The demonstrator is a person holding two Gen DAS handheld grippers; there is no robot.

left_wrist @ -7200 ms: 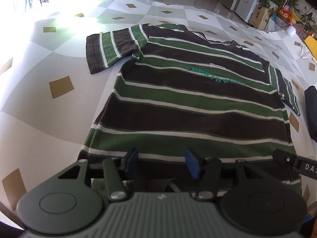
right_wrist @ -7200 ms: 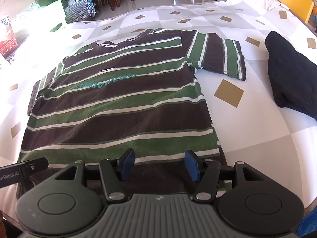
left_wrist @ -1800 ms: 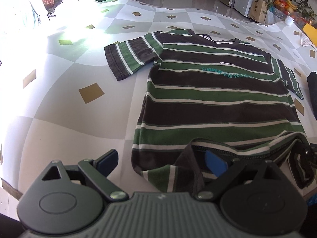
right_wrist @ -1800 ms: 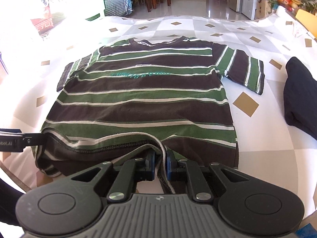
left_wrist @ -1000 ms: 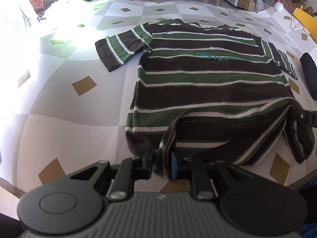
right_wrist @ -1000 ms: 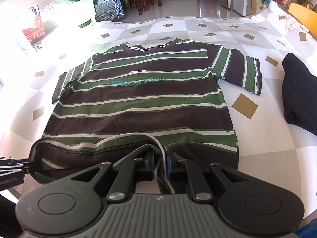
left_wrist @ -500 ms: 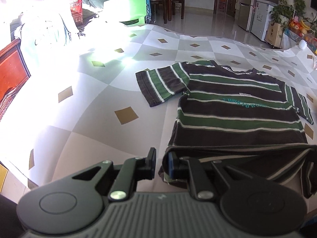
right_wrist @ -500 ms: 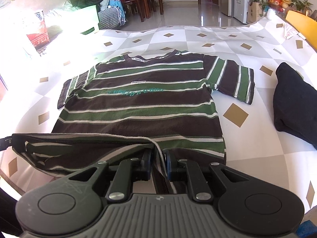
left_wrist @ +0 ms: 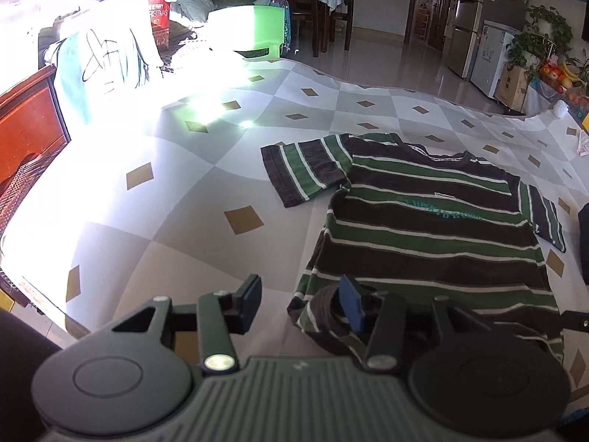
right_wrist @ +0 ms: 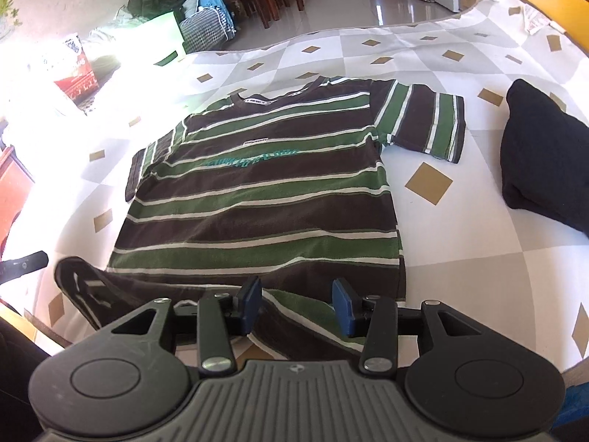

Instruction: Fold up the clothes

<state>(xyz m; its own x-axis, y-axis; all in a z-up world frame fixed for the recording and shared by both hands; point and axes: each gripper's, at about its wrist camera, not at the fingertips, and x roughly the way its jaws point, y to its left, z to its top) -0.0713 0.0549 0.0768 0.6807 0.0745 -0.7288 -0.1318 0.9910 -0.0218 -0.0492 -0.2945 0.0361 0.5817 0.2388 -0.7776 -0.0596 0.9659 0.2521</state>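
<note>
A brown, green and white striped T-shirt (left_wrist: 423, 228) lies chest up on the checked tablecloth, collar at the far side. Its bottom hem (right_wrist: 294, 309) is turned up in a loose fold over the lower body. My left gripper (left_wrist: 300, 305) hovers over the hem's left corner with its jaws opening. The bunched cloth rests against the right pad (left_wrist: 351, 307) and is not pinched. My right gripper (right_wrist: 296, 305) is above the hem's right part, jaws opening too. The fold lies loose beneath the gap between its pads. The shirt (right_wrist: 257, 191) shows both sleeves spread.
A black folded garment (right_wrist: 545, 169) lies on the tablecloth (left_wrist: 184, 221) to the right of the shirt. The table's near edge runs just under both grippers. Beyond the far edge stand a green bin (left_wrist: 254, 29), chairs and bags. A yellow object (right_wrist: 556, 3) sits far right.
Both grippers were shut on the lifted hem and now stand open. The hem has dropped in a loose fold onto the lower shirt. Both hands have risen a little.
</note>
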